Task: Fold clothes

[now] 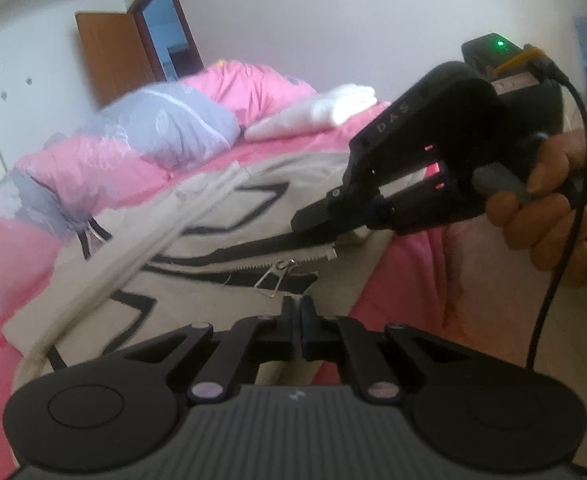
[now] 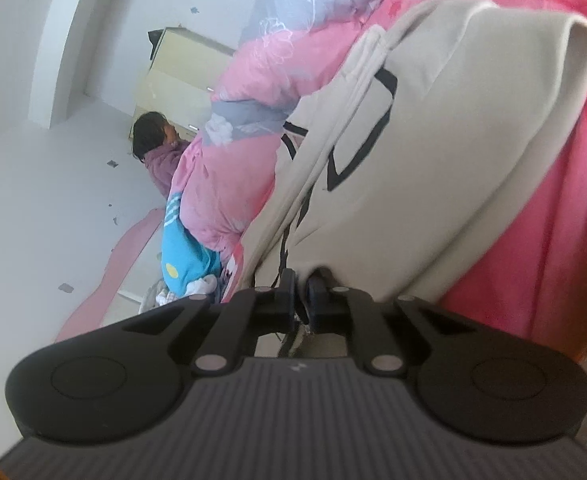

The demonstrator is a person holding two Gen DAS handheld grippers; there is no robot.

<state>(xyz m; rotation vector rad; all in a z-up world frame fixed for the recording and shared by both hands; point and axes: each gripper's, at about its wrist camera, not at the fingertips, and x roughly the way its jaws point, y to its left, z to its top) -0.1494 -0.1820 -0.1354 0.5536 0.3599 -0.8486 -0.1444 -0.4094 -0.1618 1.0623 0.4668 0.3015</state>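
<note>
A cream zip-up fabric jacket with black angular line print (image 1: 197,216) lies spread on the pink bedsheet (image 1: 9,268), its long axis running from the grippers toward about ten o'clock in the left wrist view. The left gripper (image 1: 297,308) is pinched fully together on the jacket's near hem edge, just below the metal zip pull (image 1: 273,278). The right gripper (image 1: 321,212), at two o'clock from the left one, is likewise clamped on the same edge beyond the zip; its own view shows cloth between the pads (image 2: 301,292). Both hands hold the near edge, so the fold would likely carry away toward ten o'clock. The right gripper's body reads "DAS" (image 1: 391,120).
</note>
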